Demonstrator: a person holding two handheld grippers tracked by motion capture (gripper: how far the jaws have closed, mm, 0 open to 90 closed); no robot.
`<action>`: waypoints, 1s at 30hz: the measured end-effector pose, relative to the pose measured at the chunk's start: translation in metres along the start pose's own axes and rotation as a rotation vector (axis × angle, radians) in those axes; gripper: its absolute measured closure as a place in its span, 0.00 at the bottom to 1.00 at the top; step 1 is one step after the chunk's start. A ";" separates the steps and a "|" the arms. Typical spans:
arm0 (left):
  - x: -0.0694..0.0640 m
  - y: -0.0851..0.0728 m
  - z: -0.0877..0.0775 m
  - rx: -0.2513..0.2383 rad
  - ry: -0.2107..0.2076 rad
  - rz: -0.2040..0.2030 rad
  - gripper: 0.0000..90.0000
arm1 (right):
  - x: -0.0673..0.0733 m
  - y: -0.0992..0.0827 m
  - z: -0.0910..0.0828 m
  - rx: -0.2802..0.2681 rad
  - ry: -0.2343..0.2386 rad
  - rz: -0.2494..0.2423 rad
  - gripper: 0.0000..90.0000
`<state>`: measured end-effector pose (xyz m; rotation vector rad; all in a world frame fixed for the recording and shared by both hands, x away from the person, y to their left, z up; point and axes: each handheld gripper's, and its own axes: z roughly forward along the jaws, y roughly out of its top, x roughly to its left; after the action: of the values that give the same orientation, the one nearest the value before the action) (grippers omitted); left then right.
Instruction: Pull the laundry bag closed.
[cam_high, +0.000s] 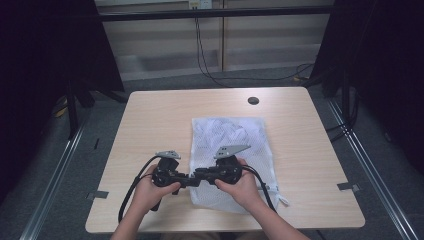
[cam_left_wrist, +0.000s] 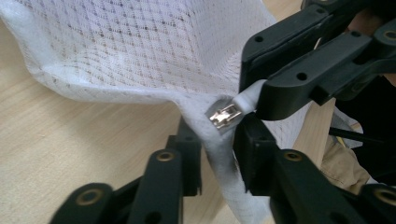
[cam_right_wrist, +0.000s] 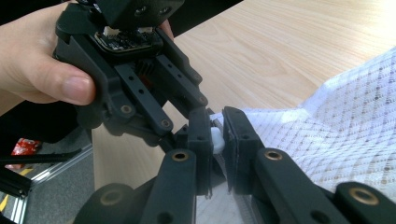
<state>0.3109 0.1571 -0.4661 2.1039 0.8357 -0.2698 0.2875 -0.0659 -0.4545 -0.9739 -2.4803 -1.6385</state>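
Note:
A white mesh laundry bag (cam_high: 230, 150) with white cloth inside lies on the wooden table (cam_high: 150, 125). Both grippers meet at its near left corner. My left gripper (cam_high: 186, 179) pinches the bag's white hem (cam_left_wrist: 219, 163) just below the silver zipper pull (cam_left_wrist: 225, 115). My right gripper (cam_high: 201, 176) comes in from the other side, shut on the white tab (cam_right_wrist: 215, 139) at the zipper's end. In the left gripper view the right gripper (cam_left_wrist: 250, 100) clamps that tab beside the pull. A hand holds the left gripper (cam_right_wrist: 205, 112) in the right gripper view.
A round black grommet (cam_high: 253, 100) sits near the table's far edge. Metal brackets (cam_high: 348, 187) stick out at the table's near sides. Cables (cam_high: 210, 70) run over the floor beyond, and dark curtains hang on both sides.

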 end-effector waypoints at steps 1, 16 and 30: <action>0.000 0.000 0.000 -0.002 -0.008 -0.006 0.91 | 0.000 0.000 0.000 -0.003 0.001 0.002 0.91; 0.000 0.001 -0.007 0.002 -0.008 -0.004 0.96 | 0.000 -0.002 0.001 -0.003 0.025 -0.006 0.91; 0.000 0.002 -0.007 0.000 -0.016 -0.005 0.96 | -0.001 -0.001 0.001 -0.015 0.047 0.003 0.90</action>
<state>0.3116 0.1620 -0.4606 2.0969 0.8321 -0.2891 0.2881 -0.0657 -0.4566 -0.9288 -2.4388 -1.6610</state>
